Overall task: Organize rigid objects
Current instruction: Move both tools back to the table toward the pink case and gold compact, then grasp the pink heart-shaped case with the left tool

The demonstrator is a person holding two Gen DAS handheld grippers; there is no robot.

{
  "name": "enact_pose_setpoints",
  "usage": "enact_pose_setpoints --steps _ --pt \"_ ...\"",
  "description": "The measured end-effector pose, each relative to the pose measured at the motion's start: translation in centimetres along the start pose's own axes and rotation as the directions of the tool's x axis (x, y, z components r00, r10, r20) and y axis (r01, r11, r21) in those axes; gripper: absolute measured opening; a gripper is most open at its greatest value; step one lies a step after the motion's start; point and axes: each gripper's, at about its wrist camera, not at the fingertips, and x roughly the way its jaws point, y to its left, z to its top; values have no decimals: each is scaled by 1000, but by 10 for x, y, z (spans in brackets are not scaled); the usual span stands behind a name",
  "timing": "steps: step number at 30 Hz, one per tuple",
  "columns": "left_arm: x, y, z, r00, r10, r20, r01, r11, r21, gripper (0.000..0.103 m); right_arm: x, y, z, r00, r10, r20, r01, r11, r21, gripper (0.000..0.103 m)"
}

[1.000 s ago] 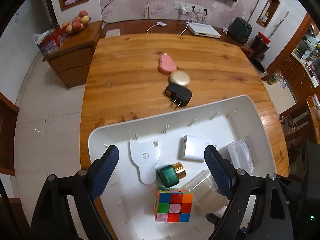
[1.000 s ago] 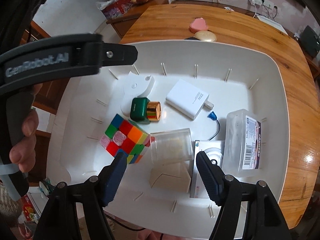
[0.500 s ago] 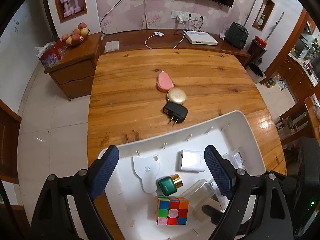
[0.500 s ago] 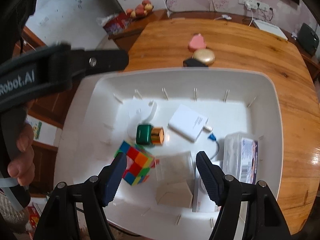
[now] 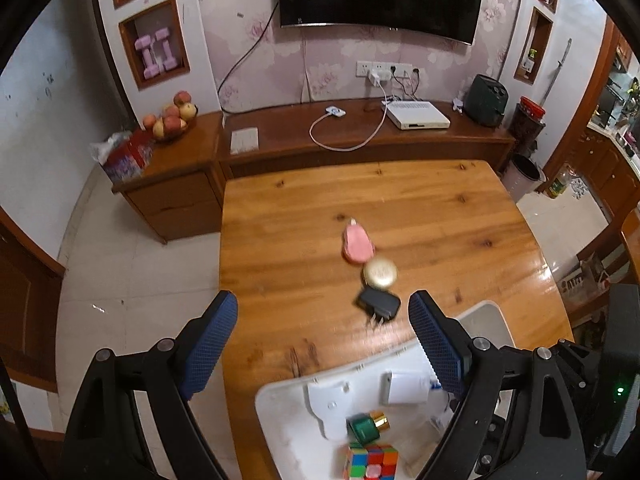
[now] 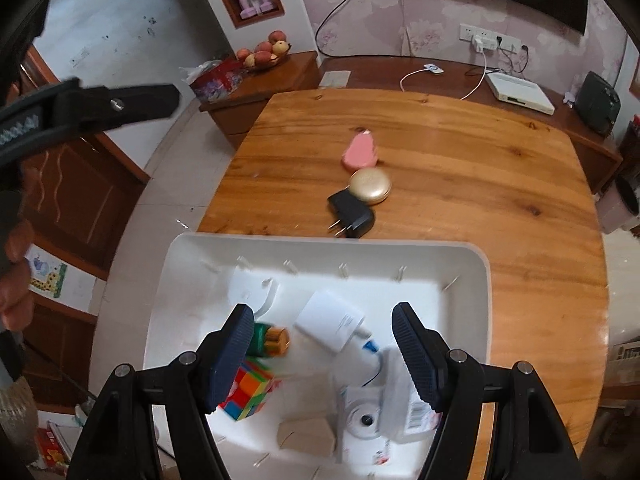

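Observation:
Three loose items lie in a row on the wooden table [image 5: 420, 216]: a pink pear-shaped case [image 5: 357, 243] [image 6: 359, 153], a round gold compact [image 5: 380, 272] [image 6: 370, 187] and a black plug adapter [image 5: 379, 305] [image 6: 352, 214]. A white tray [image 6: 478, 276] [image 5: 276, 400] at the near edge holds a colour cube [image 6: 248, 394] [image 5: 370, 460], a green bottle with a gold cap [image 6: 270, 339] [image 5: 366, 426], a white box [image 6: 330, 320] and several other items. My left gripper [image 5: 322, 344] is open and empty above the table beside the tray. Over the tray, my right gripper [image 6: 322, 356] also stands open and empty.
A low wooden sideboard [image 5: 360, 136] runs behind the table with a white set-top box [image 5: 418, 114] and cables. A fruit bowl [image 5: 172, 118] stands on a cabinet to the left. A hand [image 6: 14, 276] holding the left gripper's handle shows in the right wrist view.
Both grippers have risen and tilted up, so the tray has slid down in both views and more of the table and room shows. Neither gripper's opening has changed.

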Motion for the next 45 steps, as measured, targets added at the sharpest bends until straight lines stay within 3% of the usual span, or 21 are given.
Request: enact_pose_setpoints --steps 8,17,24,28,31,36,40,45 --pt "29 1 49 999 24 -30 -23 999 27 89 8 -16 48 999 -44 -4 45 999 27 72" --pt "129 -5 83 982 -43 -184 42 999 -11 89 41 -32 99 995 -101 7 100 993 65 72" --pt "213 -20 81 937 -120 -327 111 993 -45 89 82 -51 109 992 -113 -49 118 987 110 72" --pt "254 -27 72 901 -137 -412 123 991 -61 89 104 -59 111 988 -128 -82 137 983 123 72" --pt "273 -31 66 885 -134 -446 117 991 -66 88 117 -64 112 987 -119 -104 134 980 146 72" --pt "288 -33 57 868 -140 -476 104 989 -102 88 129 -68 112 987 -108 -118 127 978 166 72" --pt "295 -32 53 861 -125 -493 82 991 -108 81 137 -68 113 986 -107 -130 128 977 169 72" --pt "290 -35 51 874 -85 -479 68 996 -53 70 144 -69 113 984 -104 -146 129 977 172 72"
